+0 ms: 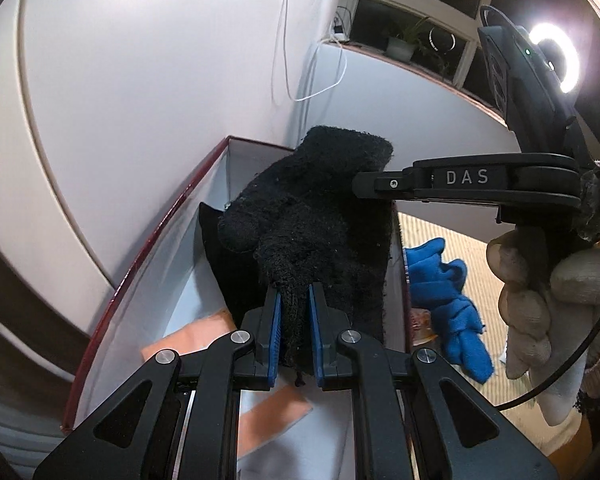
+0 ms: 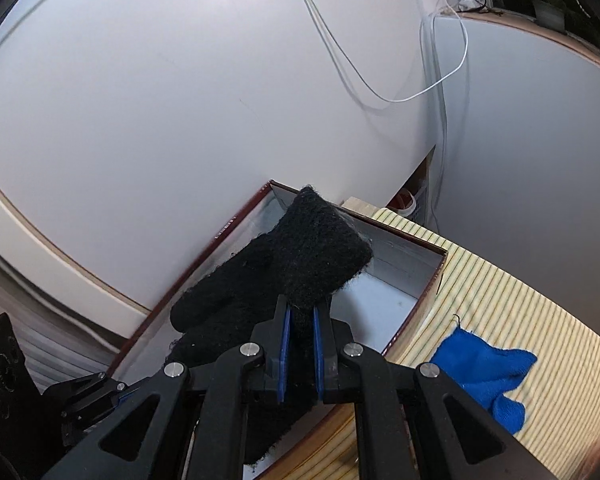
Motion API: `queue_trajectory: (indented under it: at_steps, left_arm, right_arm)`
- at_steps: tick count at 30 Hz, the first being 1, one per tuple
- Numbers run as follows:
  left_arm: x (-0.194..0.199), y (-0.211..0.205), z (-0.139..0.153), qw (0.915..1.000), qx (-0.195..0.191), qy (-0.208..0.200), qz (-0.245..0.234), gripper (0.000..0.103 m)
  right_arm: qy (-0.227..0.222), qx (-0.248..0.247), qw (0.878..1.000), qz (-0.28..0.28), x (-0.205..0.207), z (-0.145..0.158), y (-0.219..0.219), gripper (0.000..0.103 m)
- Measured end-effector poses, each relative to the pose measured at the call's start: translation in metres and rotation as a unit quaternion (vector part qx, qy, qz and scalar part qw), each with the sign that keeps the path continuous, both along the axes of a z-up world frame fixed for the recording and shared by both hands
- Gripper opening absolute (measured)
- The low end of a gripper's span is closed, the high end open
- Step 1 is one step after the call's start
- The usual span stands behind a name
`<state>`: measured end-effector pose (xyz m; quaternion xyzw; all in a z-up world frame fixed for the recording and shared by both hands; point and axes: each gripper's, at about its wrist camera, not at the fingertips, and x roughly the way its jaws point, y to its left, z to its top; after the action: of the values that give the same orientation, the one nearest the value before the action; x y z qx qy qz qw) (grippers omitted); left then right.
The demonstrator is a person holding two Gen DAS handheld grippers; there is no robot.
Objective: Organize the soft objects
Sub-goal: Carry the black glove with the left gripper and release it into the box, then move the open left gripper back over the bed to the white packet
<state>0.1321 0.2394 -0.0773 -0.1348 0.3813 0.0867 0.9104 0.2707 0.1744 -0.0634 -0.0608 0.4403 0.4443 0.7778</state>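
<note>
A black knitted glove [image 1: 308, 208] hangs stretched between both grippers over an open box with a dark red rim [image 1: 148, 248] and white inside. My left gripper [image 1: 294, 320] is shut on one end of the glove. My right gripper [image 2: 302, 332] is shut on the other end [image 2: 300, 264]; it also shows in the left wrist view [image 1: 364, 186], coming in from the right. A second black soft item [image 1: 228, 264] lies in the box under the glove. A blue glove [image 1: 448, 296] lies on the striped mat right of the box, also in the right wrist view [image 2: 488, 372].
Orange-pink flat pieces [image 1: 272, 412] lie on the box floor. The box stands against a white wall [image 2: 220, 120] on a yellow striped mat [image 2: 512, 304]. White cables [image 2: 380, 88] hang on the wall. A ring light [image 1: 556, 56] glares at upper right.
</note>
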Motion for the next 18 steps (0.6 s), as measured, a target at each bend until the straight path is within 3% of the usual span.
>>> queue_trajectory:
  at_steps: [3,5,7,9,10,18]
  left_arm:
    - [0.001,0.0,-0.001,0.9999,0.008,0.008,0.006,0.014]
    - [0.001,-0.002,-0.002,0.9997,0.014,0.016,0.007,0.02]
    - [0.001,-0.003,0.0,0.9996,0.019,0.017,0.013,0.027]
    - [-0.002,-0.003,0.003,0.9996,0.02,0.013,0.018,0.043]
    - [-0.004,-0.002,0.004,0.9995,0.02,0.011,0.02,0.046]
    - [-0.026,-0.017,0.022,0.9997,0.008,-0.018,0.014,0.047]
  right_arm:
    - [-0.007,-0.008,1.0,0.006,-0.001,-0.002,0.003,0.013]
    - [-0.011,-0.01,1.0,0.007,-0.001,-0.002,0.004,0.029]
    - [-0.025,-0.002,1.0,0.003,-0.004,0.003,-0.002,0.058]
    - [-0.032,0.002,0.999,0.003,-0.007,0.008,-0.007,0.061]
    - [-0.034,0.002,0.999,0.005,-0.009,0.011,-0.01,0.061]
    - [-0.058,0.021,0.998,-0.002,-0.034,0.037,-0.075,0.062]
